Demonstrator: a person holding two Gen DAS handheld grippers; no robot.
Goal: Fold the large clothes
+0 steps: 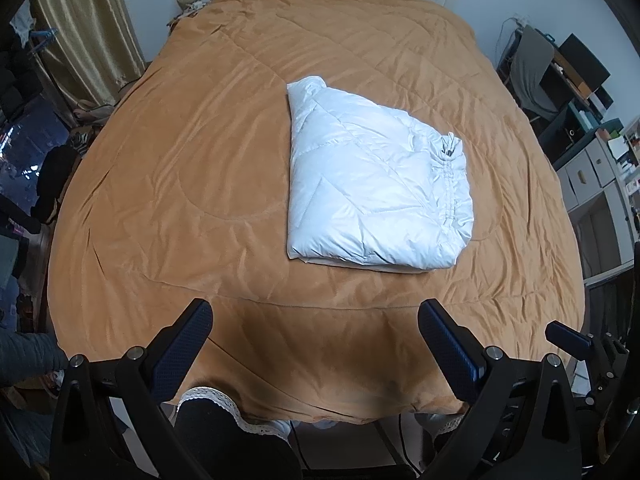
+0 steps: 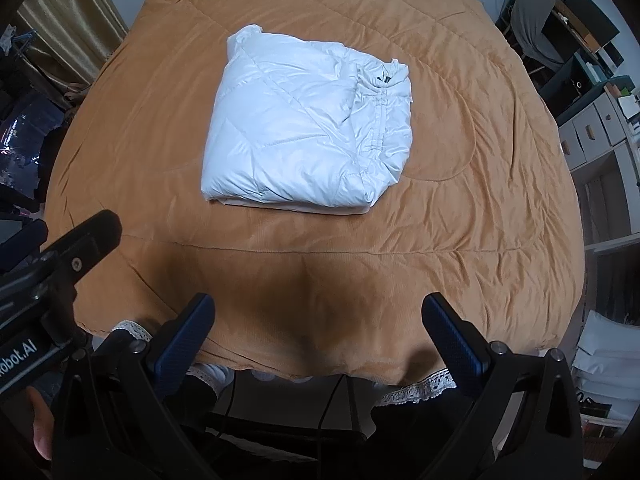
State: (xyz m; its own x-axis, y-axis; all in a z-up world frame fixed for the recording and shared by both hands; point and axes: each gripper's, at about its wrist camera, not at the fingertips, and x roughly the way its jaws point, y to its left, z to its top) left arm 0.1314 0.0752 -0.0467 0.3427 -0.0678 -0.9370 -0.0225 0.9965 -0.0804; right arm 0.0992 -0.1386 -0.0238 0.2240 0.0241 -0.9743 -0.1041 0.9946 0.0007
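On orange quilt [image 1: 200, 160], folded white jacket [image 1: 372, 184], unobstructed

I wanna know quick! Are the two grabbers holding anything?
Left gripper: open, holding nothing.
Right gripper: open, holding nothing.
The folded white puffy quilted jacket lies untouched.

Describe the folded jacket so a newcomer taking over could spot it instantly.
Find the big bed covered by a wrinkled orange quilt. Near its middle lies the white puffer jacket, folded into a squarish bundle with a gathered zipper seam along one side. It is the only white, shiny thing on the quilt.
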